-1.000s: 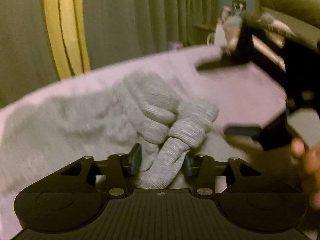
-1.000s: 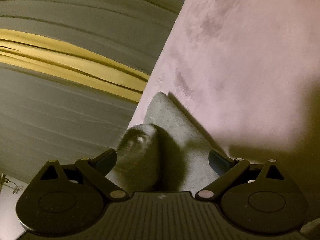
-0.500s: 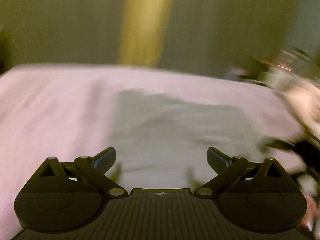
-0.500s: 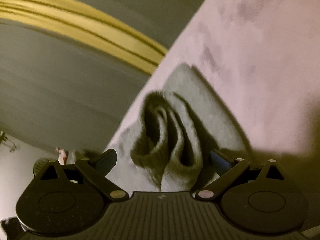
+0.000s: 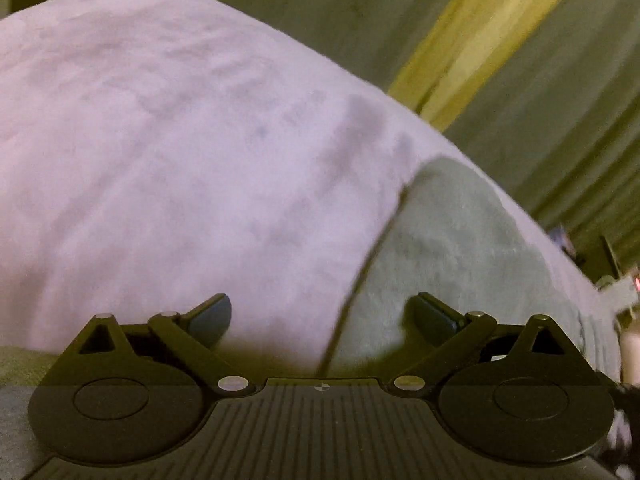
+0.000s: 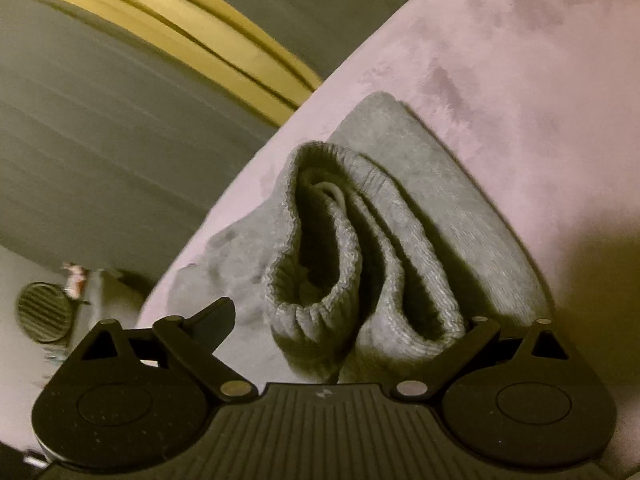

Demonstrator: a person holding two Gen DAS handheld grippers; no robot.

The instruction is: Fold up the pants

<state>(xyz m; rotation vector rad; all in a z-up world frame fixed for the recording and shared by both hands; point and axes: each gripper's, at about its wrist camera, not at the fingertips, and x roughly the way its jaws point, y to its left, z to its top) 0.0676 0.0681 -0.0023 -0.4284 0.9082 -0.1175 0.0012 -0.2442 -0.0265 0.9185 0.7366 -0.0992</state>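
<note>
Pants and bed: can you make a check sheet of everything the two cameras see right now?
Surface: pink fuzzy blanket, rumpled, mostly bare.
Job's things: grey pants lying on the blanket; their ribbed cuffs bunched in loose loops.
Clutter: nothing seen on the blanket.
Grippers: left gripper open, nothing between its fingers, straddling the pants' edge. Right gripper closing around the cuffs, pads not yet pressing them.
Cables: nothing seen.
Surroundings: grey curtain with a yellow stripe; a round slatted object and blurred items beyond the bed.
</note>
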